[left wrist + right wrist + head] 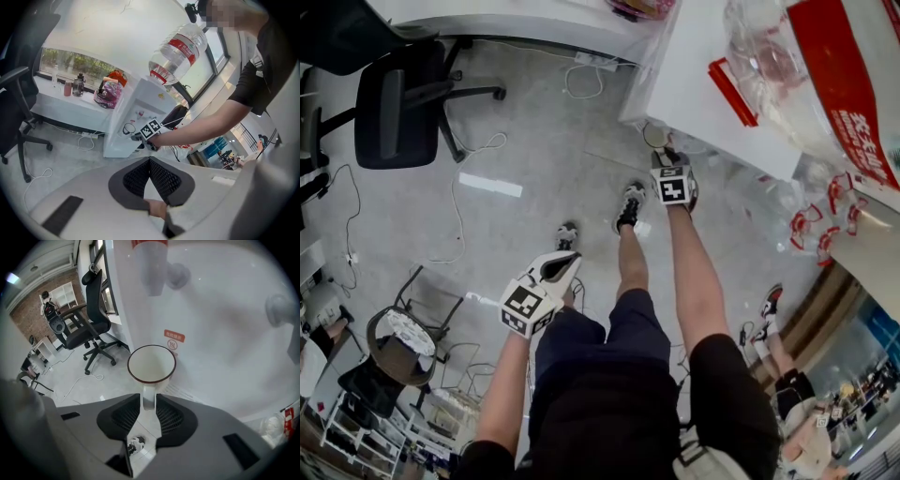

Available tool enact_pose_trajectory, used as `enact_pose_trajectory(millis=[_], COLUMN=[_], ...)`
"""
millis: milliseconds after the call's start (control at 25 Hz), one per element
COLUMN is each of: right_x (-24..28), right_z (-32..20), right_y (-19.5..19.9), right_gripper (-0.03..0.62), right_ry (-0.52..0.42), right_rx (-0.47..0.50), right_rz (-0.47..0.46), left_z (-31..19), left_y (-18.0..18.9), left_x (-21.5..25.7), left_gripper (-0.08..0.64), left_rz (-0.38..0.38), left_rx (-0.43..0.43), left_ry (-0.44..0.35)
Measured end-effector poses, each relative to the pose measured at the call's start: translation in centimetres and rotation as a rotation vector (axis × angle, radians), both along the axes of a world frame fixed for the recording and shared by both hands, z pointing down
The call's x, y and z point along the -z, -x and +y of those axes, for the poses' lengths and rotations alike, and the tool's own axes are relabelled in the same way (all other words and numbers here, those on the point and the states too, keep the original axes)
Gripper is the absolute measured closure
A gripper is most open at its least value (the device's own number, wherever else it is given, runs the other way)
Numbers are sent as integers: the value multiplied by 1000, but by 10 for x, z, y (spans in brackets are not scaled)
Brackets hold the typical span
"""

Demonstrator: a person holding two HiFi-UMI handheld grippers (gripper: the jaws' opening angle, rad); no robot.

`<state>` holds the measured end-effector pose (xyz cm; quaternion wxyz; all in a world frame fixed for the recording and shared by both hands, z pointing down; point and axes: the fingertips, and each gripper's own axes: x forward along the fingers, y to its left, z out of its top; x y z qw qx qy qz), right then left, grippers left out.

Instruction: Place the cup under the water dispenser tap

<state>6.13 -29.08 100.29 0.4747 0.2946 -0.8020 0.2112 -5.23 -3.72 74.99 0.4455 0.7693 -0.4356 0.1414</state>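
Our right claw (pixel 149 398) stands open about the cup (pixel 151 364) handle, since it sits beneath the dispenser tap (pixel 152 273); left claw (pixel 150 160) shut, empty.

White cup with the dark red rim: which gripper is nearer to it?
Right. The right gripper is at the white, red-rimmed cup, whose handle stands between its jaws. The left gripper hangs back beside the person's thigh, well apart from it.

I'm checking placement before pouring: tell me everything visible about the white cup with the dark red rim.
The white cup with a dark red rim looks glossy, round, empty and upright. It stands at the white water dispenser, below its red-topped tap. Its handle lies between the right gripper's open jaws.
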Motion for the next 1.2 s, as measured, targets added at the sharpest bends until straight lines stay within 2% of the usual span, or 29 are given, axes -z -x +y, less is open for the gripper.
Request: enact_pose_trajectory(millis=[280, 600, 920, 1040, 1200], right_x=[17, 50, 100, 125, 167], right_z=[0, 26, 66, 70, 80], right_y=[-20, -40, -89, -106, -104], right_gripper=[483, 483, 486, 496, 542], right_ry=[7, 21, 52, 28, -42], right_rx=[-36, -66, -120, -171, -193], right_rz=[4, 0, 32, 22, -39], left_z=[-14, -23, -45, -51, -42], left_y=[-2, -7, -9, -9, -10], left_x=[18, 47, 94, 113, 127], left_gripper=[560, 560, 560, 560, 560], left_rz=[-8, -15, -29, -25, -31], left_rx=[-6, -58, -119, -125, -150], left_ry=[-44, -78, -164, -192, -202])
